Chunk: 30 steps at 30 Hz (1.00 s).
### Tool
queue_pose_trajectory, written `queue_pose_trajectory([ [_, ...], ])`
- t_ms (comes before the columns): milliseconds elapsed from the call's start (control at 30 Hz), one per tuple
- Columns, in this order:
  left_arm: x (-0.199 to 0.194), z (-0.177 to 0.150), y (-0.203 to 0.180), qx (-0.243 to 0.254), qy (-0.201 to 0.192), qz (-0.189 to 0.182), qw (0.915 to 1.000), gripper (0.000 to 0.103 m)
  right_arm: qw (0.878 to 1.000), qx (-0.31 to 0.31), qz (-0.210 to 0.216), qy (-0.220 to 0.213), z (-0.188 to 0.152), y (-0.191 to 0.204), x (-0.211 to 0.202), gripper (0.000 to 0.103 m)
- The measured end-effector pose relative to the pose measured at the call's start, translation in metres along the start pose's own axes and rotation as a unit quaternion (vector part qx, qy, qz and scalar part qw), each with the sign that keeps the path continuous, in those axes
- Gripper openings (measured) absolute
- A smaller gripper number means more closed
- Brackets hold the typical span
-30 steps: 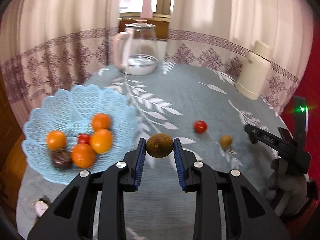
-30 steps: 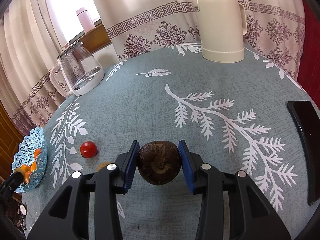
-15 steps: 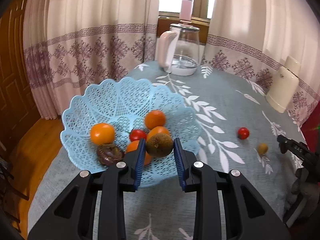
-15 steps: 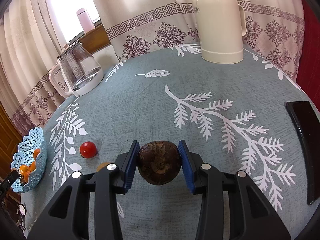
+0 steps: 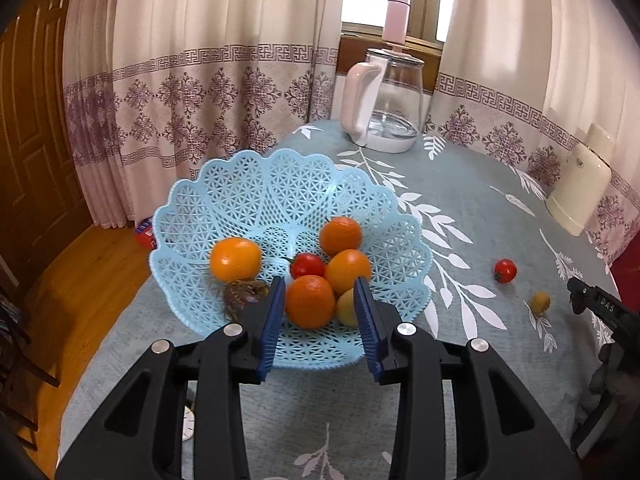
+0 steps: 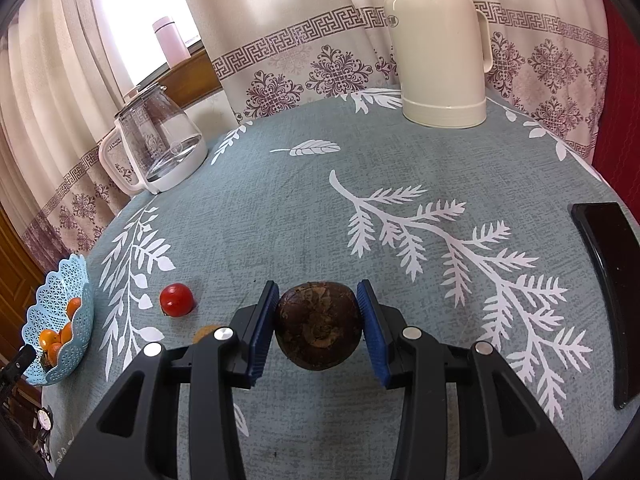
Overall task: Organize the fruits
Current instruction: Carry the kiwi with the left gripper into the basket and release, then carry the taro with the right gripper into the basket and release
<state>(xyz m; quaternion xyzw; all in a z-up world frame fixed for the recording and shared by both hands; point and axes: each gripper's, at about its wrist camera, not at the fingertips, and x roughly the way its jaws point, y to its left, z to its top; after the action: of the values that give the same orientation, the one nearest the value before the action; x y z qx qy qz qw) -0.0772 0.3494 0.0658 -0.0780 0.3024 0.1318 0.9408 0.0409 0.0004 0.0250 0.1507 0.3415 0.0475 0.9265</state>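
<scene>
Left claw (image 5: 320, 312): blue-padded jaws stand apart, nothing between them, poised over the near rim of the light-blue lattice plastic fruit basket (image 5: 240, 200). Seen through the gap are an orange round fruit (image 5: 310, 301) and, touching it on its right, a small yellow-green round fruit (image 5: 346, 306), both lying in the basket. The basket also holds three more orange fruits (image 5: 235, 259), a small red tomato (image 5: 307, 265) and a dark wrinkled purple-brown fruit (image 5: 244, 294) at the near left, partly hidden by the claw's left finger.

Difference from half a second ago: the left claw then gripped a brown-green fruit above the basket; the jaws have since parted and are empty, and the yellow-green fruit lies where none showed before.

Right claw (image 6: 318, 326): clamped on a large dark-brown wrinkled round fruit (image 6: 318, 326), both pads touching its sides, held above the grey-blue leaf-printed cloth of the bench (image 6: 400, 160). No change in this grip from the earlier frames.

Loose on the bench, well right of the basket: a second red tomato (image 5: 505, 270) and a small tan-yellow round fruit (image 5: 540, 302), near one another and not touching. Beyond the basket stands a clear glass kettle with a white handle (image 5: 384, 108); at the bench's far right edge, a cream thermos jug (image 5: 580, 192).
</scene>
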Motion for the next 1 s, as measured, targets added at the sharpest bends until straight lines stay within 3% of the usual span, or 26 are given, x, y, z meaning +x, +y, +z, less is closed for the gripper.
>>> queue_pose_trajectory([
  [233, -0.007, 0.0, 0.014, -0.012, -0.01, 0.015, 0.9998, 0.047, 1.0, 0.0, 0.002, -0.007, 0.001, 0.0, -0.002, 0.041],
  [567, -0.02, 0.007, 0.046, -0.038, -0.026, 0.034, 0.9984, 0.047, 1.0, -0.018, 0.011, -0.016, -0.001, 0.014, -0.011, 0.041],
  [1000, -0.031, 0.014, 0.072, -0.066, -0.041, 0.044, 0.996, 0.048, 0.988, -0.08, 0.13, -0.008, -0.007, 0.105, -0.042, 0.041],
])
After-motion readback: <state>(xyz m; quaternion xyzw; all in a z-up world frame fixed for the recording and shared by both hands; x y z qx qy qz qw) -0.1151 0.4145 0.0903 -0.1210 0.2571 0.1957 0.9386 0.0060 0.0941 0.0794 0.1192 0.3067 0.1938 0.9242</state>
